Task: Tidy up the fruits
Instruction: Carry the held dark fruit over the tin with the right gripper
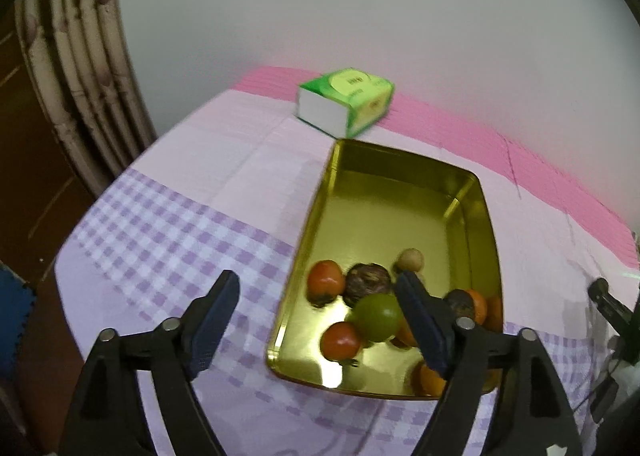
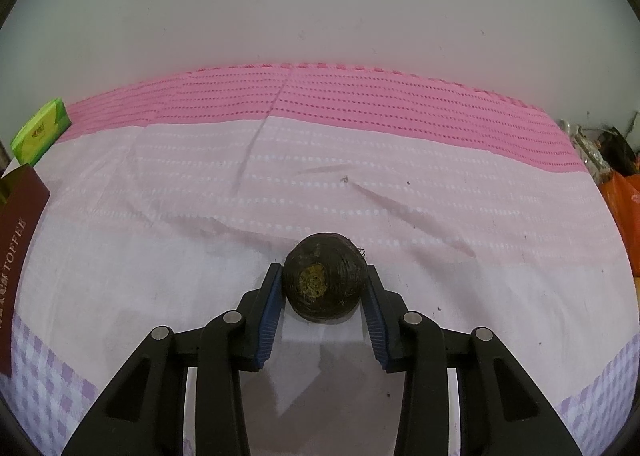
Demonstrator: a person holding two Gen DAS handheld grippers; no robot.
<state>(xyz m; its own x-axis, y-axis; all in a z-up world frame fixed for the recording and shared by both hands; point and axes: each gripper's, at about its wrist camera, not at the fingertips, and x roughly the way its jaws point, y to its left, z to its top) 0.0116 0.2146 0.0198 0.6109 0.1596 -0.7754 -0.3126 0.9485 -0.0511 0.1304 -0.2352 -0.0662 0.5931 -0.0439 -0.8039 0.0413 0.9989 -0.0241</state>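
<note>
Fruits heaped at the near end of a gold tin tray [image 1: 404, 192], lower centre-right of the left wrist view: a green fruit [image 1: 378, 316] on top, red-orange fruits [image 1: 326, 281] around it, a dark brown one [image 1: 366, 280] behind and a small tan one [image 1: 410, 259] further back. Left tongs [image 1: 318, 298] spread wide with nothing between the pads, one finger over the checked cloth [image 1: 168, 224] at lower left, the other over the near right part of the tray. Green tissue box [image 1: 344, 102] beyond the tray's far end, upper centre, on the pink band of the cloth. Dark round fruit [image 2: 324, 276], centre of the right wrist view, clamped between the blue pads of the right tongs [image 2: 324, 278], just above the pale cloth on the bench [image 2: 360, 184]. Maroon tin wall with gold lettering at the left edge of that view, tissue box again at upper left.
</note>
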